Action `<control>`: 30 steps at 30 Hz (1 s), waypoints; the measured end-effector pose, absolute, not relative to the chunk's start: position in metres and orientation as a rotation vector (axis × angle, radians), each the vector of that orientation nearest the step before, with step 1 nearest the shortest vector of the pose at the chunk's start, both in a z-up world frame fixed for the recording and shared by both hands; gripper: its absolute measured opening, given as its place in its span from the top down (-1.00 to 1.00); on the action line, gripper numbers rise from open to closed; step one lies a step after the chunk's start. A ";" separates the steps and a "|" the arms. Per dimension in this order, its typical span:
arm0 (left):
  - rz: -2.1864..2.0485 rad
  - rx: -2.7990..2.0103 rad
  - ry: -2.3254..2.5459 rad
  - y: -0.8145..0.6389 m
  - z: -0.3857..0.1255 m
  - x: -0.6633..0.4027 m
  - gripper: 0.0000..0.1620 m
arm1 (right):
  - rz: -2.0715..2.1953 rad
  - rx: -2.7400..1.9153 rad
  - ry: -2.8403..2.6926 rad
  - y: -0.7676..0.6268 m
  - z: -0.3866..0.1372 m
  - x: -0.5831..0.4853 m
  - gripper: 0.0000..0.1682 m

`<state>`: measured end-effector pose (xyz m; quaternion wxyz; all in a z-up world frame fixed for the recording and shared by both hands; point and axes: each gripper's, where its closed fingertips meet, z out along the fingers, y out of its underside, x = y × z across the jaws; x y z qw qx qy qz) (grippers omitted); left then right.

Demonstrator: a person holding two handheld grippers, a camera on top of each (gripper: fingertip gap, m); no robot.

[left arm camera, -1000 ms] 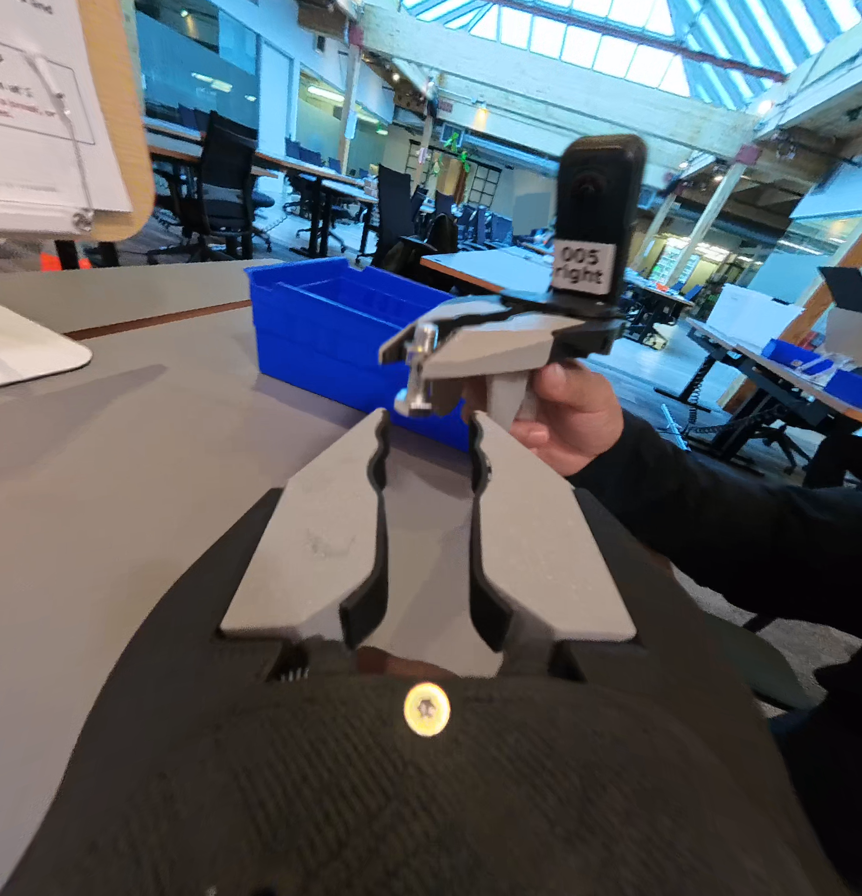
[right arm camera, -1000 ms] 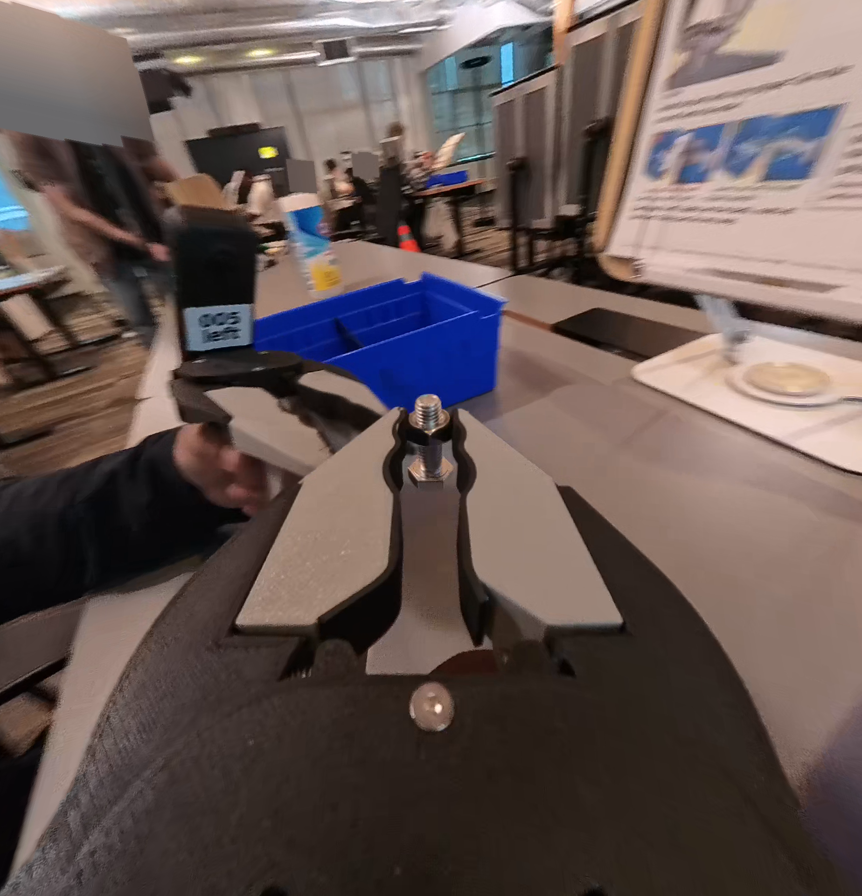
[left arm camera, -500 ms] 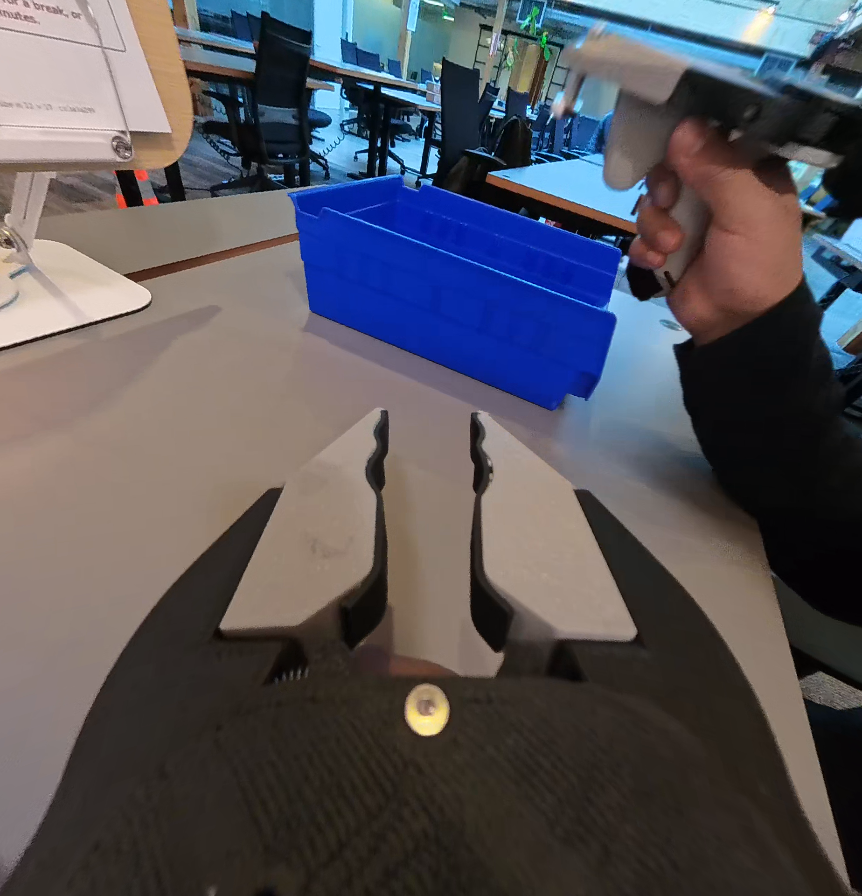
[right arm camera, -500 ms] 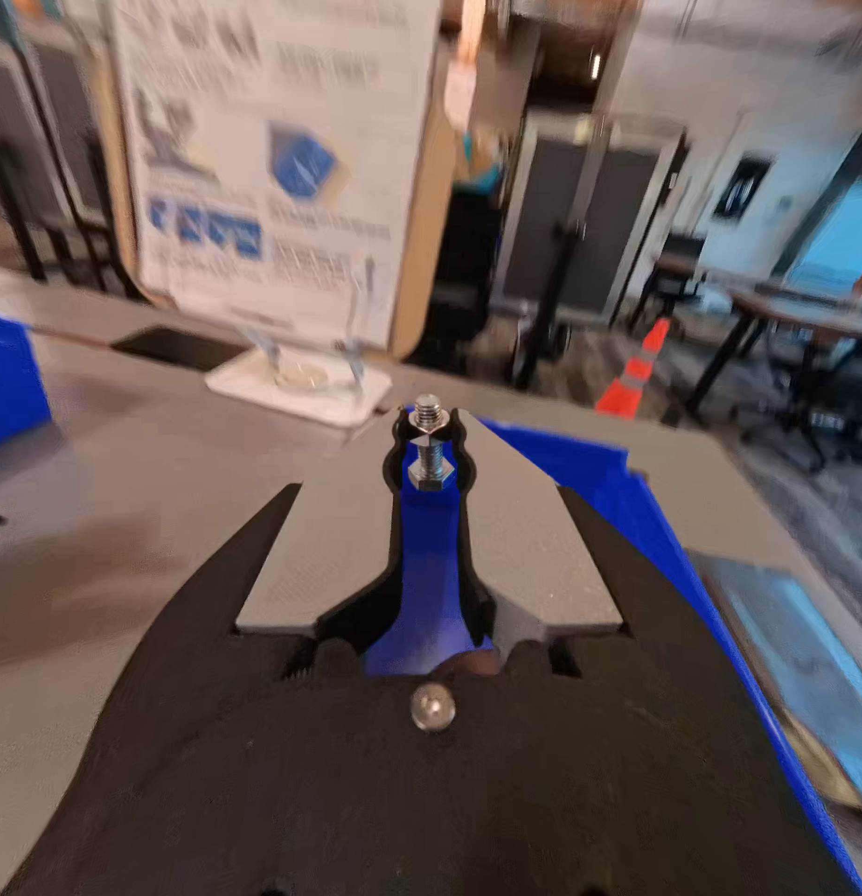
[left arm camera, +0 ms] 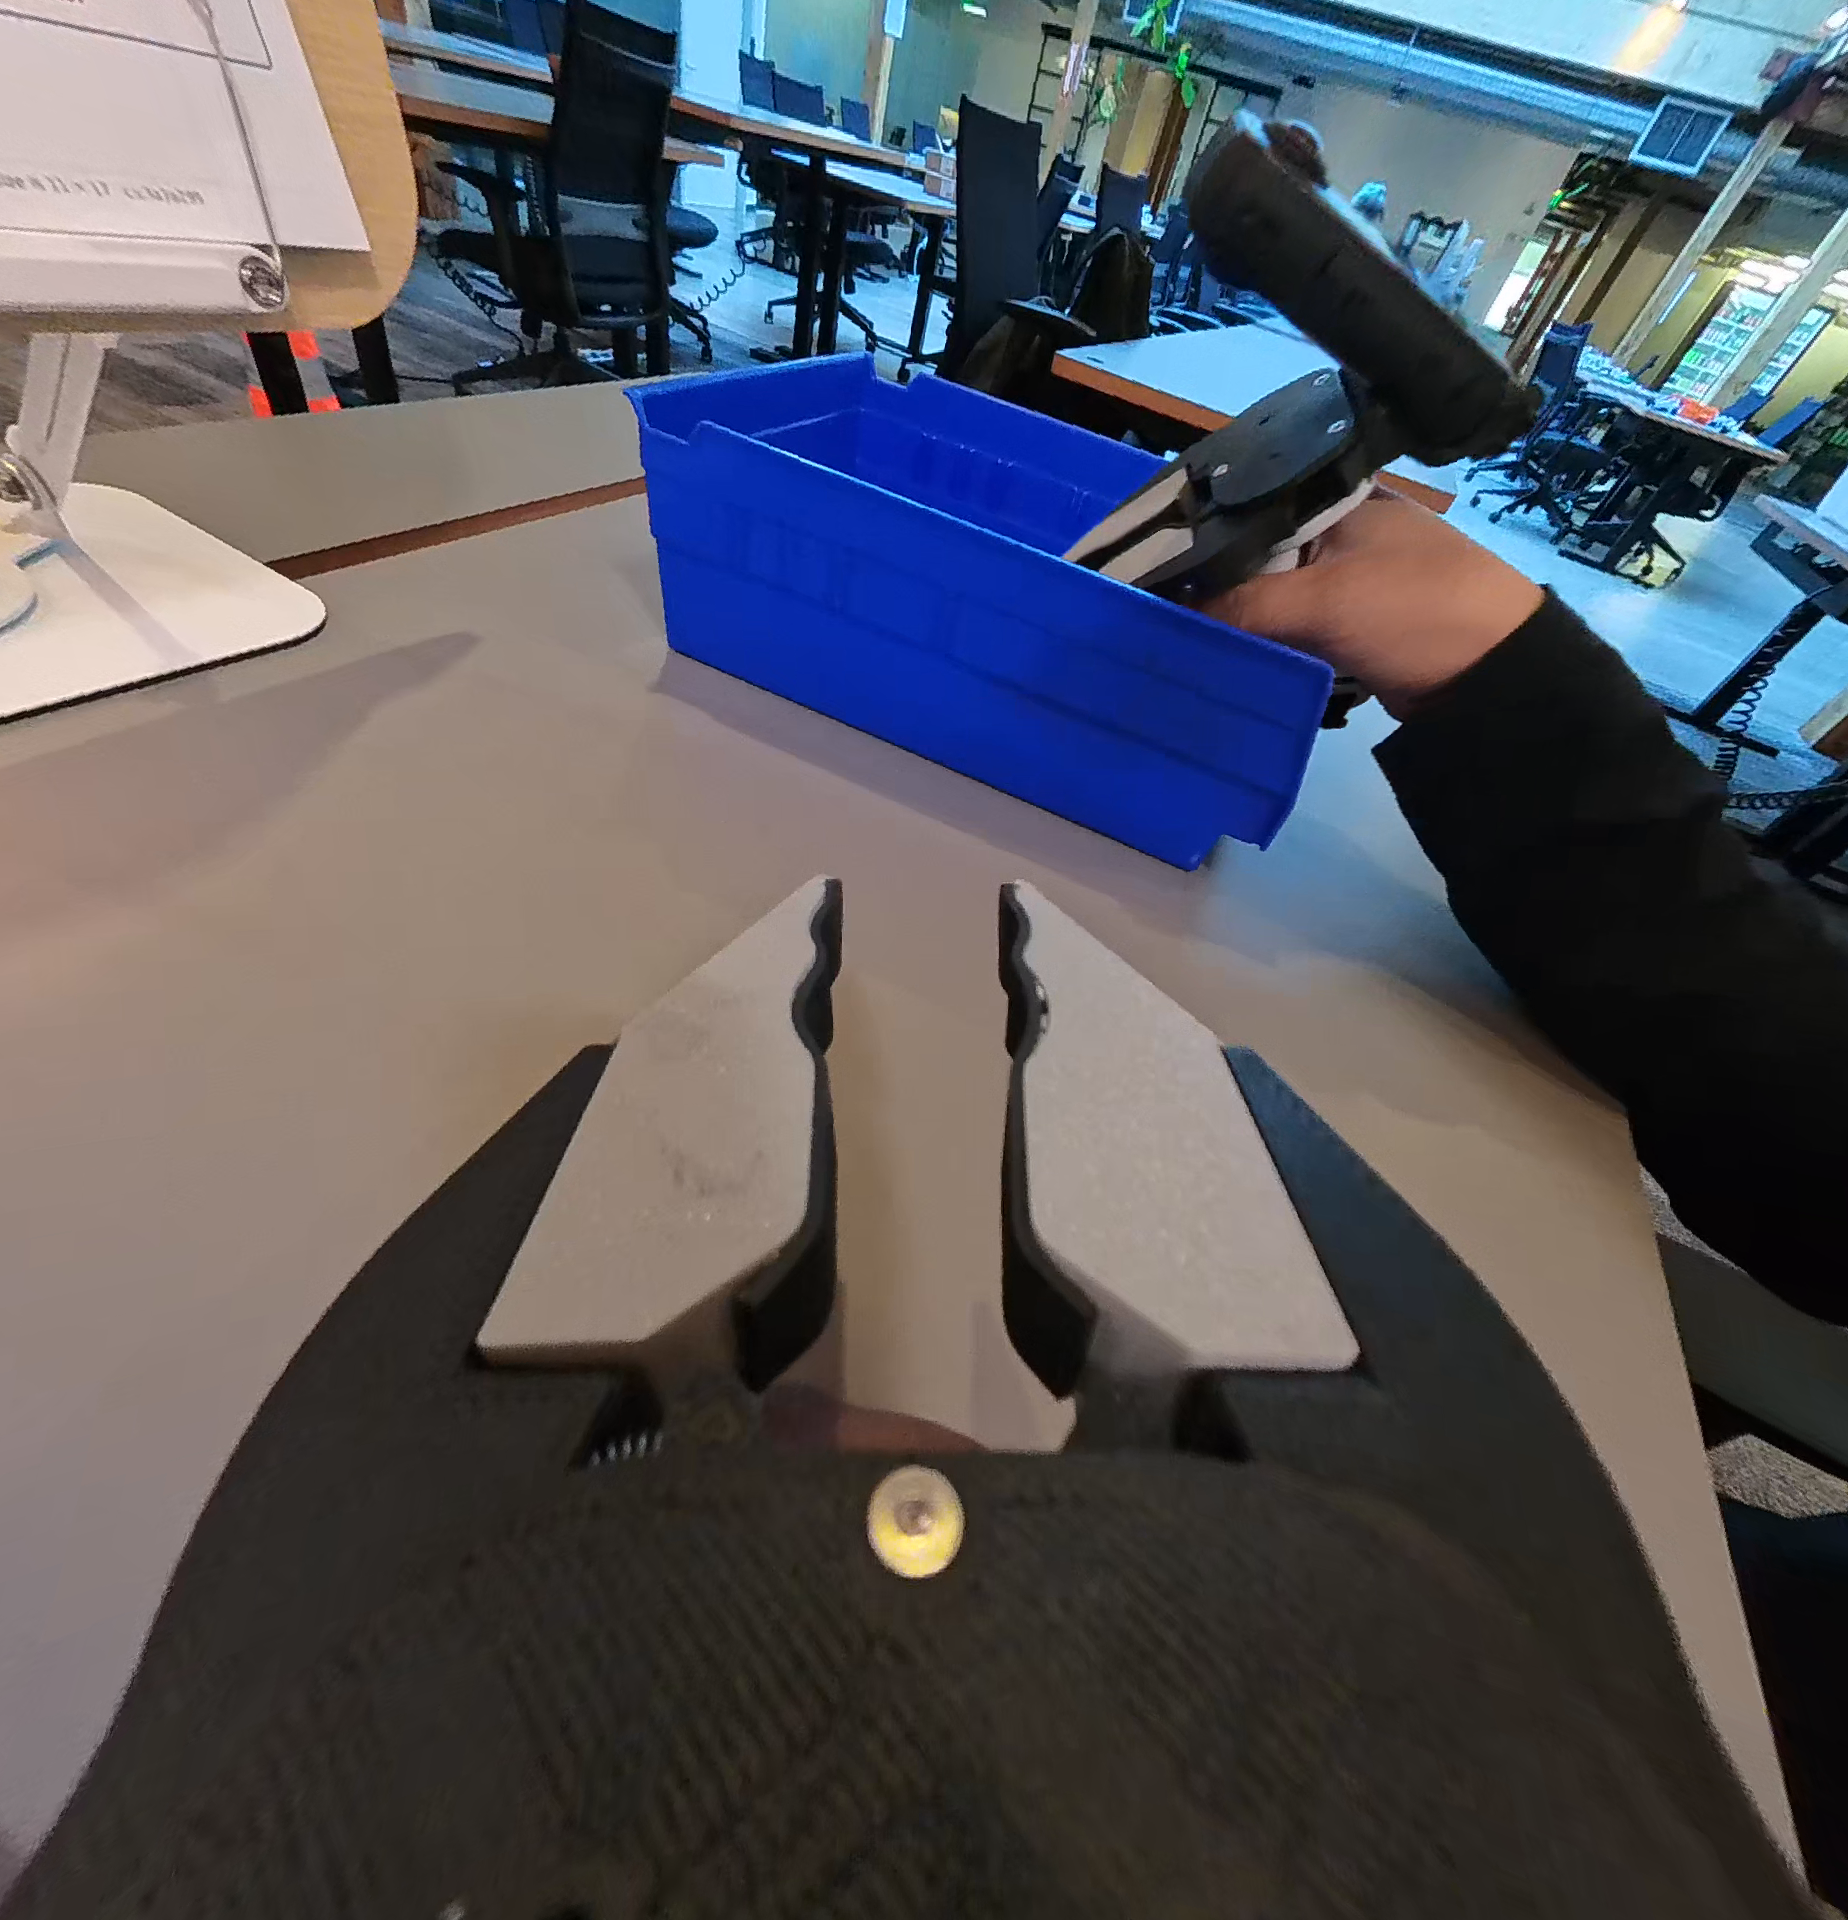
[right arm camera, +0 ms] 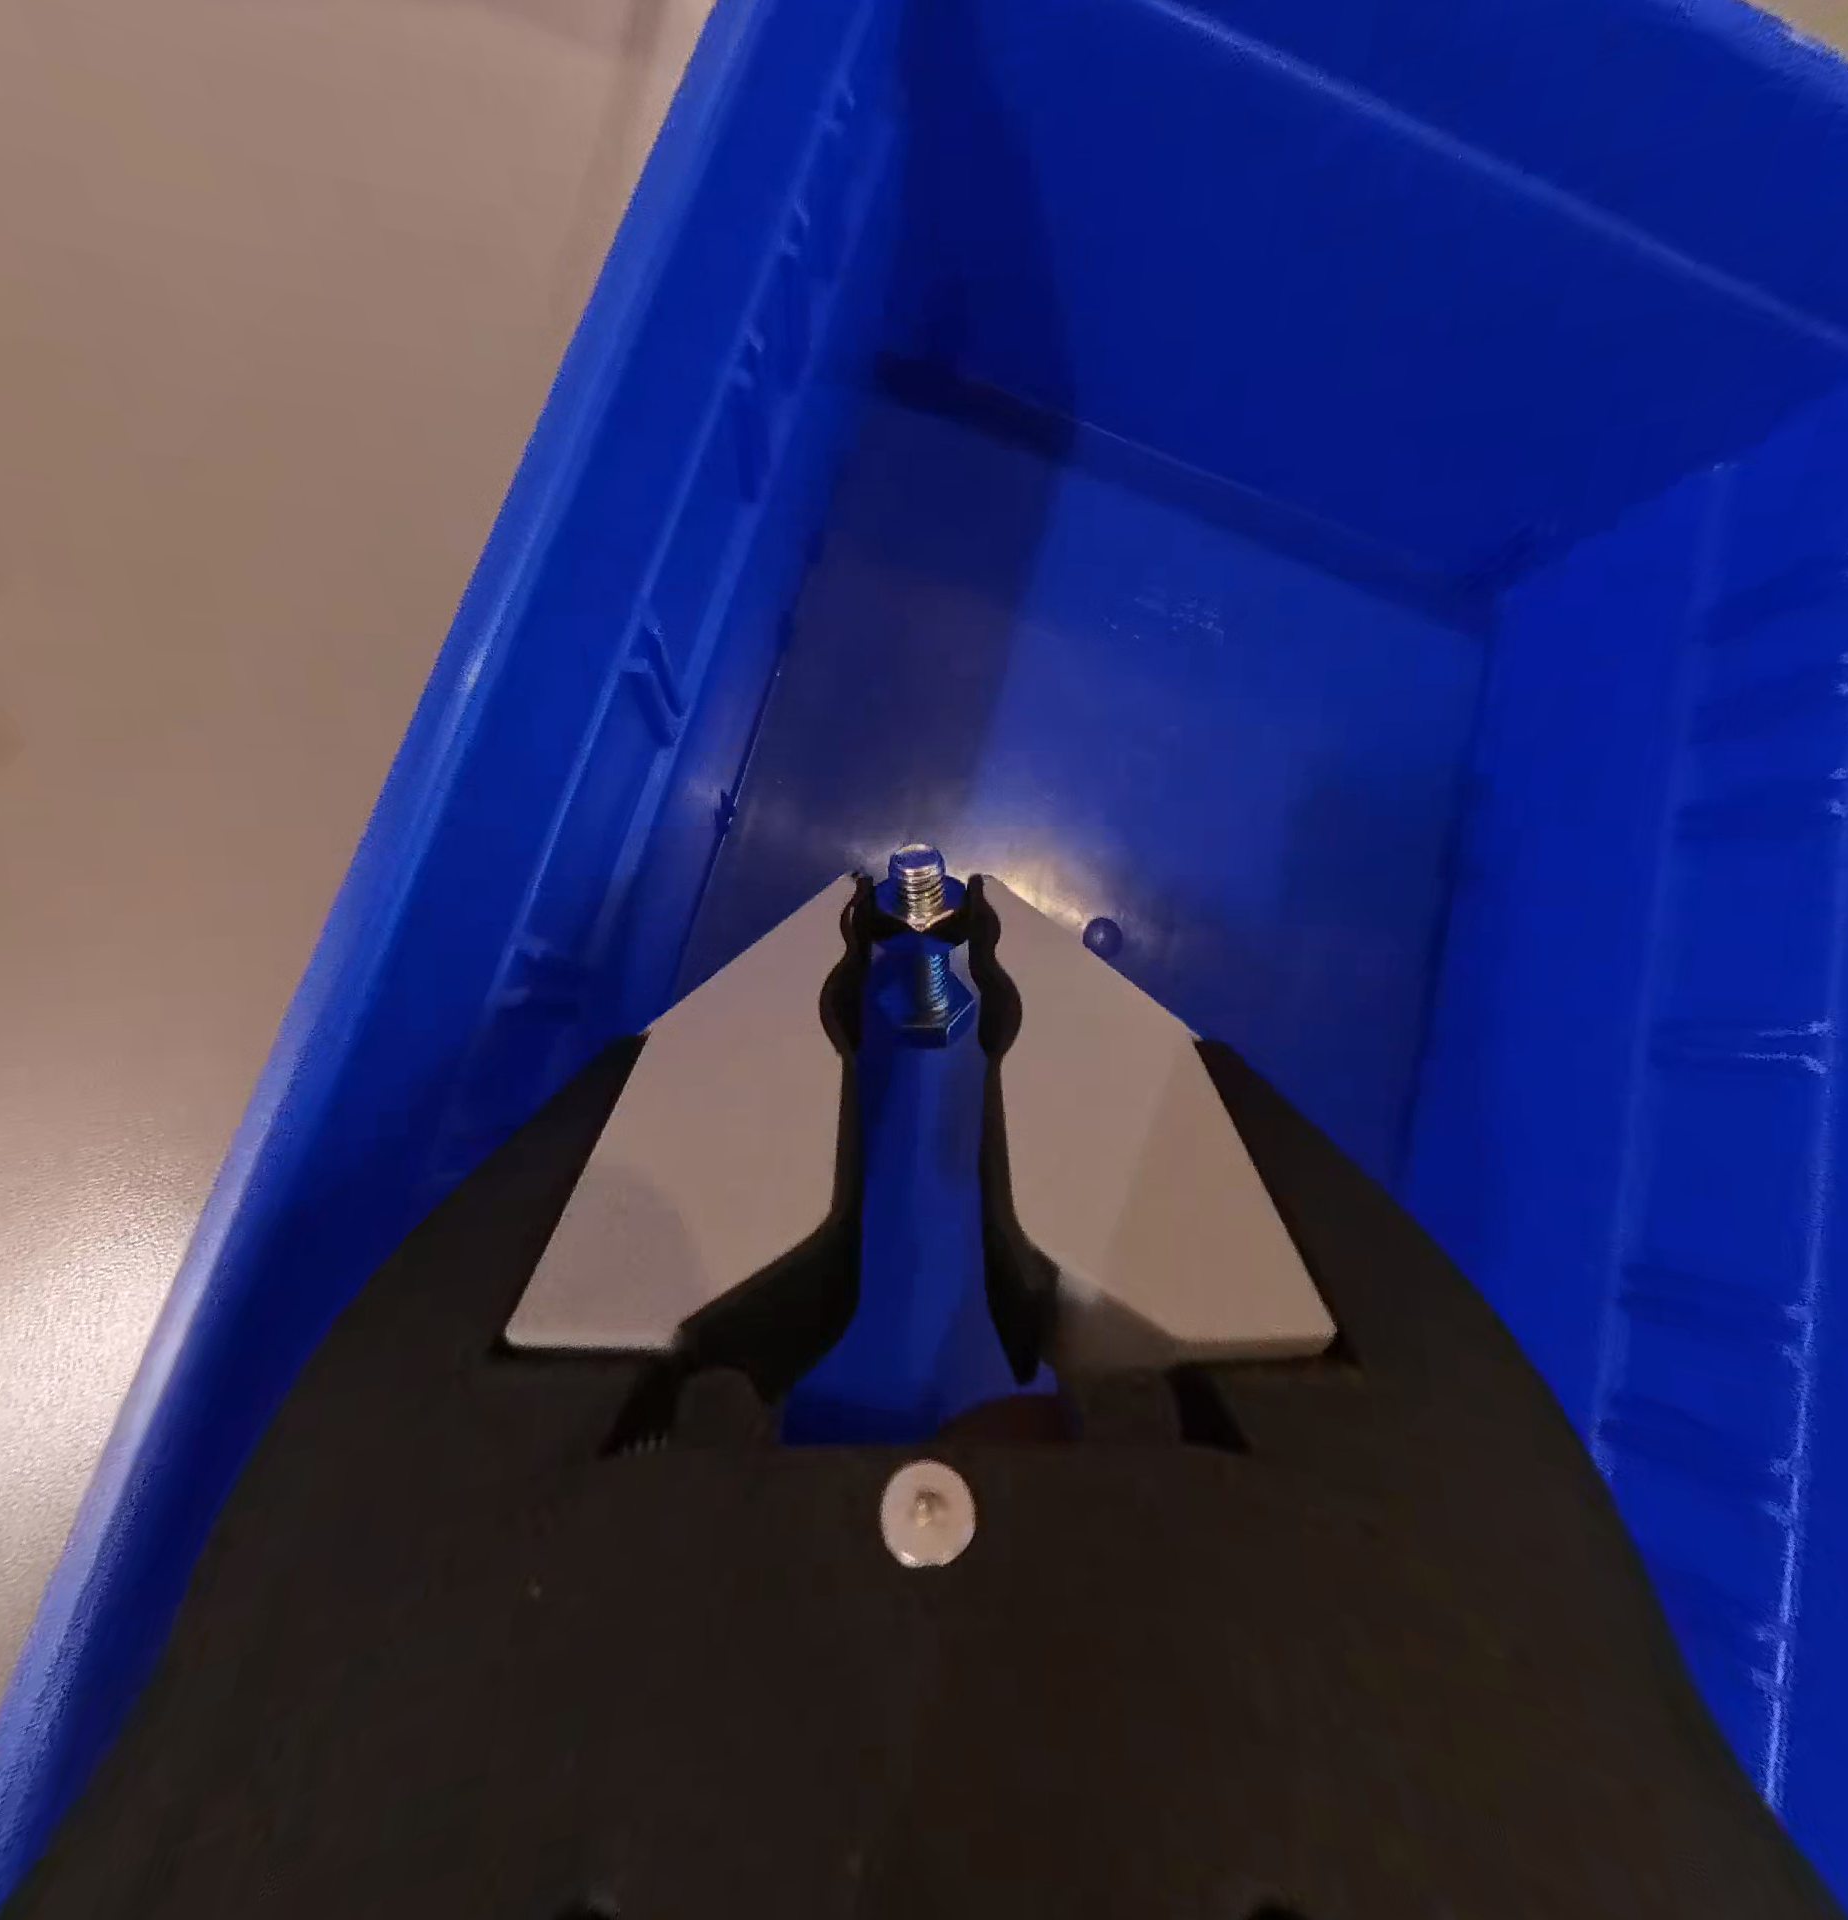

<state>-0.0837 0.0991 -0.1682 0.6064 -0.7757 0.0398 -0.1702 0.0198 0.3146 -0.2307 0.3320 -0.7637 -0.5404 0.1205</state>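
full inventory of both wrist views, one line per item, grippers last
blue bin: 1, blue, on the grey table, its floor bare where seen.
bolt with nut: 1, silver, clamped at the right gripper's tips inside the bin.
table: 1, grey, under everything.
sign stand: 1, white base, far left, holding papers.
office chairs: several, black, background.
left gripper: 1, grey fingers, open, holds nothing, above the table.
right gripper: 1, shut on the bolt.
hand: 1, dark sleeve, holding the right gripper.

bin (right arm camera: 608, 727) walls hem jaws | table (left arm camera: 328, 935) before bin open
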 end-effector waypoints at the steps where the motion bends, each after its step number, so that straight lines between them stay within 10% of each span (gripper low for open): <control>1: -0.395 -1.793 0.093 0.099 -0.168 -0.084 0.67 | 0.315 -2.006 -1.404 0.316 -0.231 0.020 0.81; 13: -0.397 -1.808 0.097 0.099 -0.171 -0.083 0.67 | 0.282 -1.924 -1.287 0.330 -0.210 0.022 0.78; 24: -0.406 -1.826 0.116 0.100 -0.175 -0.077 0.67 | 0.636 -1.054 -0.823 0.268 -0.026 0.026 0.71; 30: -0.398 -1.884 0.145 0.102 -0.189 -0.072 0.67 | 0.827 -0.782 -0.950 0.160 -0.015 -0.010 0.81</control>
